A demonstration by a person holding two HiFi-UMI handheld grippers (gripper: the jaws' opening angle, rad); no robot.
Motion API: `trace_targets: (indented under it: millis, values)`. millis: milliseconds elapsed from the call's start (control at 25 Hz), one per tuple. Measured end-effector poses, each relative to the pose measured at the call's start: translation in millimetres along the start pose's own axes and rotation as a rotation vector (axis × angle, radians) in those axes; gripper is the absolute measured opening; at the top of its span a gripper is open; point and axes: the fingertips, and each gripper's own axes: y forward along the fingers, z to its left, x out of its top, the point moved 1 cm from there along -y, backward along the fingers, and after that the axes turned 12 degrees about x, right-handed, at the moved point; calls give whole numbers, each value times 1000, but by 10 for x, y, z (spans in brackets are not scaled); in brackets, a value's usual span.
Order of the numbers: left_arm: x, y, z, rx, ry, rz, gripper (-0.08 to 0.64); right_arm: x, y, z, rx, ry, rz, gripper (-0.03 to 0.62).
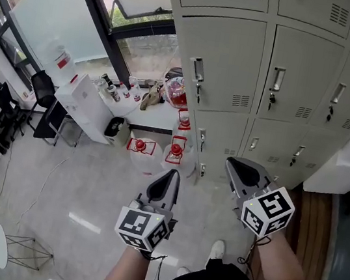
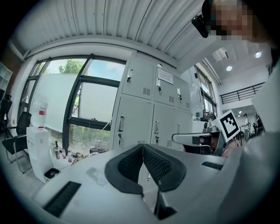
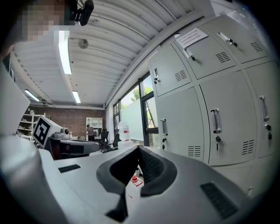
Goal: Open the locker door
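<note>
A bank of grey lockers fills the upper right of the head view, every door closed. Each door carries a vertical metal handle with a key lock under it. My left gripper is held out level in front of the lower lockers, shut and empty. My right gripper is beside it to the right, closer to the lockers, also shut with nothing between its pads. In the left gripper view the lockers stand ahead, some way off. The right gripper view shows a locker door close on its right.
Large water bottles with red caps stand on the floor by the lockers' left end, next to a white cabinet and a low shelf of small items under the window. Black chairs stand at the left. A white surface juts in at the right.
</note>
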Motion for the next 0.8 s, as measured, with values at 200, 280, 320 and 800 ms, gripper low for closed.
trace_targets:
  millis: [200,280,320,800]
  values:
    - [-2,474,-103,15,3,6,17,-60,64,-444,19,19,6,54]
    - [-2,648,-143,24,2,9,17,-73,81,-607,28,25,10,54]
    - [0,728,-163,28,3,10,17,-78,88,-682,31,27,11,54]
    - [61,1427,-203,83,27,13,17,-125,108,-1163,45,38,21,54]
